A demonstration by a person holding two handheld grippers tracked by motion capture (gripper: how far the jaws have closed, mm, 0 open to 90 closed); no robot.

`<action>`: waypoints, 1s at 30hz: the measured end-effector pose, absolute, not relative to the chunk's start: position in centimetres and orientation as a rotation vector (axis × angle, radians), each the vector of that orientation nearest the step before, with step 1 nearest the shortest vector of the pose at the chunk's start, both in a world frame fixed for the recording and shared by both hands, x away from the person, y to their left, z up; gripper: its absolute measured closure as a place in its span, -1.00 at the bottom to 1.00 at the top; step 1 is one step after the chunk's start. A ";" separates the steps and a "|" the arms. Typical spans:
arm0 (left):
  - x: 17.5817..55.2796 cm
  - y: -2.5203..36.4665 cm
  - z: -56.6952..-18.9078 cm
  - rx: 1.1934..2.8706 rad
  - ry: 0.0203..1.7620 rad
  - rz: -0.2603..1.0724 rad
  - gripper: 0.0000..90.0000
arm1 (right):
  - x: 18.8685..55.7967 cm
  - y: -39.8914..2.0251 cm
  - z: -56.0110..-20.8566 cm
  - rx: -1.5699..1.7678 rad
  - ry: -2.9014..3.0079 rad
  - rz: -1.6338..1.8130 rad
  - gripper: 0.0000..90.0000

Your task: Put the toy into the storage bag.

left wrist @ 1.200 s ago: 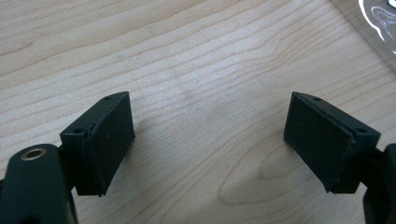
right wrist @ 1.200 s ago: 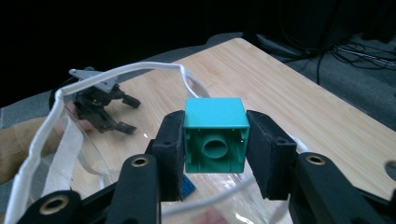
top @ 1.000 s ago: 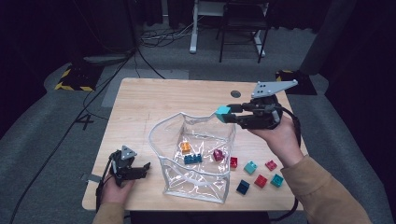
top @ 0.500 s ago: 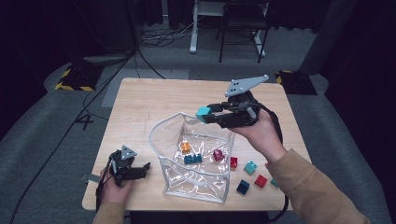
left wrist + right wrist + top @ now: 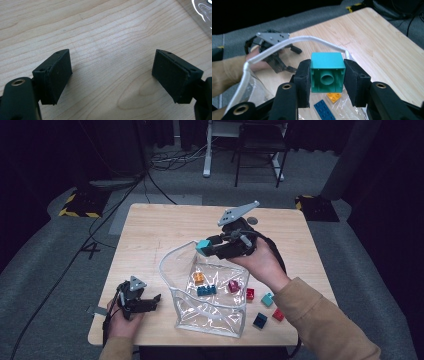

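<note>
Right gripper (image 5: 206,248) clamps a teal block (image 5: 202,247) (hollow underside faces its camera) above the bag's (image 5: 210,312) open rim, mid-desk. Orange (image 5: 198,278) and blue (image 5: 206,290) bricks lie inside. Left gripper (image 5: 150,302) rests wide, holding nothing, near the desk's (image 5: 165,227) front-left corner.

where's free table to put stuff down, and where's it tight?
Free: the far-left table beyond the clear bag, and the strip between the bag and the left gripper. Tight: right of the bag, where the loose bricks lie near the front edge.
</note>
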State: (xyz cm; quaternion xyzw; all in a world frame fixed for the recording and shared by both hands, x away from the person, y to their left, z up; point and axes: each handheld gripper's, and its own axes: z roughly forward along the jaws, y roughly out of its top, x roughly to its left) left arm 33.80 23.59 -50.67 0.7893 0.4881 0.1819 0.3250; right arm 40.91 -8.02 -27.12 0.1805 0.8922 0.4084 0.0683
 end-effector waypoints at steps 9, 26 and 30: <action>33.8 23.6 -50.7 2.069 1.280 0.478 -0.63 | 40.7 -6.1 -30.2 0.554 2.820 0.997 0.31; 33.8 23.6 -50.7 2.070 1.279 0.478 -0.63 | 39.7 -3.7 -33.4 0.508 2.987 0.623 0.31; 33.8 23.6 -50.7 2.070 1.280 0.477 -0.63 | 39.4 -3.8 -33.4 0.494 2.995 0.609 0.30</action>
